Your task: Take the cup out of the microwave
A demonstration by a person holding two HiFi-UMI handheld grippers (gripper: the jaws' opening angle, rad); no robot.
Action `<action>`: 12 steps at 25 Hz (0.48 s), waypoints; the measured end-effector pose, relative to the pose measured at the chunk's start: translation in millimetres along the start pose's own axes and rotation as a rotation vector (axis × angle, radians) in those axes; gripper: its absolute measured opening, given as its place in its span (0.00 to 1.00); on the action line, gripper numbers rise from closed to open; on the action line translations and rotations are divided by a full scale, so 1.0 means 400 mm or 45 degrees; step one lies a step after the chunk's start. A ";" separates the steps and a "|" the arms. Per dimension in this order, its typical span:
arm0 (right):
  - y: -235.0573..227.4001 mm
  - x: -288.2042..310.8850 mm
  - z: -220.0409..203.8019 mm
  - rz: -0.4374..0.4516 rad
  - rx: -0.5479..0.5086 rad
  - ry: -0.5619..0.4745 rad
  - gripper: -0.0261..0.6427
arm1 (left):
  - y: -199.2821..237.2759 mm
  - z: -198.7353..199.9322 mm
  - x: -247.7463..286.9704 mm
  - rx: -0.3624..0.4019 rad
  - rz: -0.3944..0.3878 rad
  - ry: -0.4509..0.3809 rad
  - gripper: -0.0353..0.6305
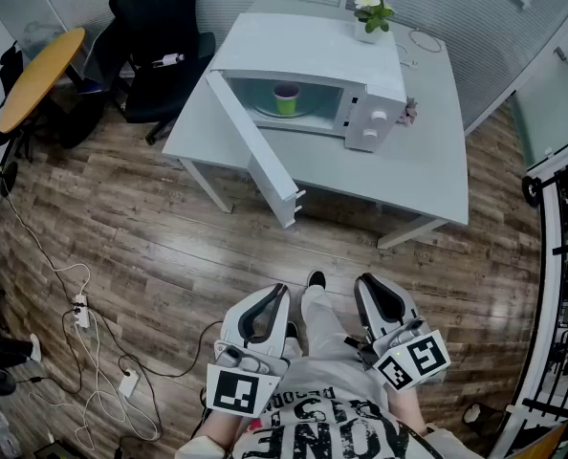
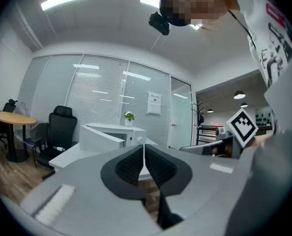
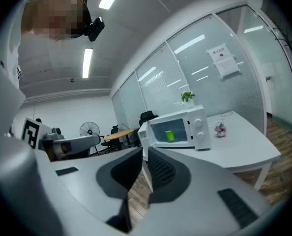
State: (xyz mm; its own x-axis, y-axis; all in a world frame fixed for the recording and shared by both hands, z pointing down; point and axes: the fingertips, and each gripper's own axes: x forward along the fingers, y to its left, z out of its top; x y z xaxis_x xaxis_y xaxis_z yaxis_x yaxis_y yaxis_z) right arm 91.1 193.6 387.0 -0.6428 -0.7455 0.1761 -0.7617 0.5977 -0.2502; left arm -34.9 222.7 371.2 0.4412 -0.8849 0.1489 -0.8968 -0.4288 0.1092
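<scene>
A green cup (image 1: 286,98) stands on the turntable inside the white microwave (image 1: 380,75), whose door (image 1: 251,151) hangs wide open toward me. The right gripper view shows the same cup (image 3: 169,135) through the open front. Both grippers are held close to my body, far from the table. My left gripper (image 1: 282,293) is shut with nothing between its jaws, and so is my right gripper (image 1: 362,283). From the left gripper view I see the microwave (image 2: 111,134) side-on past the closed pads (image 2: 136,163).
The microwave sits on a white table (image 1: 427,161) with a potted flower (image 1: 370,12) behind it and a small pink thing (image 1: 410,113) beside it. A black office chair (image 1: 160,46) and a round wooden table (image 1: 40,75) stand at left. Cables and a power strip (image 1: 81,314) lie on the wooden floor.
</scene>
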 end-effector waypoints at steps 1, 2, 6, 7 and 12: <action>0.015 -0.031 -0.005 -0.004 0.001 -0.005 0.11 | 0.000 -0.005 -0.024 0.024 0.037 0.003 0.08; 0.030 -0.062 -0.010 -0.008 0.001 -0.009 0.11 | -0.002 -0.011 -0.046 0.048 0.072 0.007 0.07; 0.069 -0.148 -0.027 -0.003 -0.010 -0.008 0.11 | -0.026 -0.043 -0.107 0.093 0.145 0.025 0.07; 0.072 -0.161 -0.027 0.002 -0.014 -0.010 0.11 | -0.035 -0.052 -0.115 0.092 0.152 0.026 0.07; 0.072 -0.221 -0.021 0.009 -0.035 -0.017 0.11 | -0.088 -0.071 -0.133 0.071 0.160 0.016 0.07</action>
State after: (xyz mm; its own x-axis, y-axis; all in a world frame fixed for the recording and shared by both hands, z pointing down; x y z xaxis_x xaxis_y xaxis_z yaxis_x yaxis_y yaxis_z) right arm 125.4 279.2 372.0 -0.6469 -0.7452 0.1619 -0.7595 0.6105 -0.2248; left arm -25.9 290.1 387.4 0.3254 -0.9300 0.1707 -0.9453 -0.3244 0.0343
